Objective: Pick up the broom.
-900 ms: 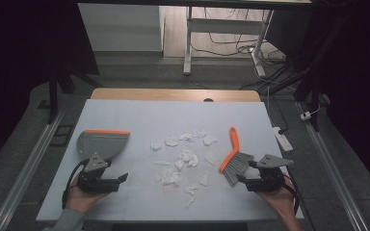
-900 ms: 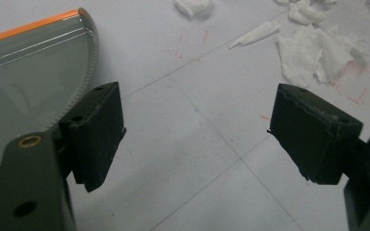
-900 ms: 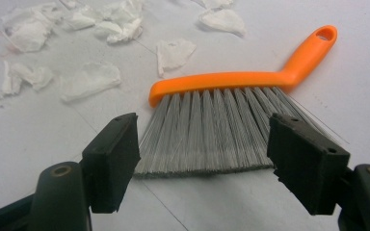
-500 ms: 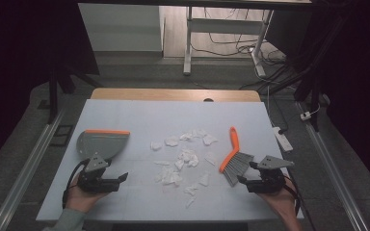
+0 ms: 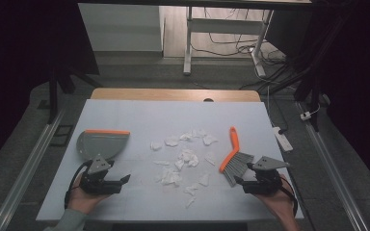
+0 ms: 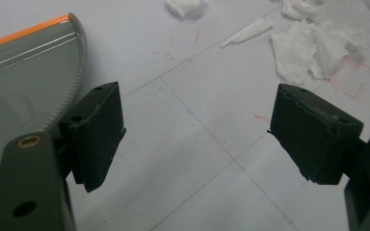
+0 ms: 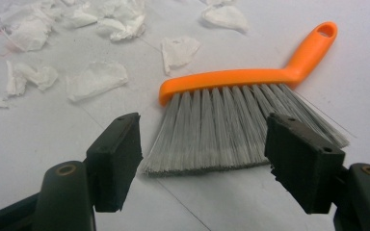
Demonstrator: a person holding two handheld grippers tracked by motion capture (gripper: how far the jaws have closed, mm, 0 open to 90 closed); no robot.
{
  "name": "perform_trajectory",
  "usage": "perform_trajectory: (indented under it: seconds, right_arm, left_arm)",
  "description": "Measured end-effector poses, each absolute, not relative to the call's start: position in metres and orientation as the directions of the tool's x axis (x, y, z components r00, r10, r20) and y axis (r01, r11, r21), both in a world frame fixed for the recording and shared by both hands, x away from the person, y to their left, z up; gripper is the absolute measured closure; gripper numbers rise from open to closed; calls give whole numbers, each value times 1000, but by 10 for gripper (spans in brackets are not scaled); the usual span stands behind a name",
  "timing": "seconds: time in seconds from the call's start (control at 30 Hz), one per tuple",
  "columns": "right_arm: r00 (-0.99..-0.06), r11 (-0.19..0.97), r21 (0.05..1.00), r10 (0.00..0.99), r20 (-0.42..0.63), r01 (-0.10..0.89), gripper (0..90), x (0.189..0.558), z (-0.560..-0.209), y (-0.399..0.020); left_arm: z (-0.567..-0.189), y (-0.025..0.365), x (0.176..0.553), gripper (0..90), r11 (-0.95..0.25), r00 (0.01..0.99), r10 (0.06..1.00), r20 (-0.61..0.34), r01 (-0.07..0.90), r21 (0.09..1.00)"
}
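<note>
Both tongs gape wide: right tongs (image 7: pixel 202 159) before the brush (image 7: pixel 241 110), left tongs (image 6: pixel 195 139) beside the dustpan (image 6: pixel 24 82).

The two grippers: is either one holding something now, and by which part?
Nothing is held. The left gripper is open beside the dustpan; the right gripper is open, its jaws on either side of the brush bristles, not closed on them.
</note>
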State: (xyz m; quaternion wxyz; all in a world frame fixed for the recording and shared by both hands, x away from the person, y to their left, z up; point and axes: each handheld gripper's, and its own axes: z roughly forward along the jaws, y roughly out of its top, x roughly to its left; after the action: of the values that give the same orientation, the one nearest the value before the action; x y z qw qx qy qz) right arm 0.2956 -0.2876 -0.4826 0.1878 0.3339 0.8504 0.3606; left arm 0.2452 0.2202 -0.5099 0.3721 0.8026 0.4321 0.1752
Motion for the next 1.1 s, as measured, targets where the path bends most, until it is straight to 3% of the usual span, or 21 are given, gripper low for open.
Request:
perform_trajectory:
  seconds: [0.6,0.8,1.1]
  right_arm:
    - [-624,527,574,781,-37,626,318,365,-455,-254]
    - [-513,432,503,858,26,749,335,408,-456,-251]
    - [-393,371,362,919,-13,855,366,445,-468,-238]
  left_arm:
    - [-512,220,247,203,-362,571,820,-35,565,742]
    - [-513,219,248,203,-369,577,816,-34,566,737]
    - [-514,219,248,203,-373,579,815,-32,566,735]
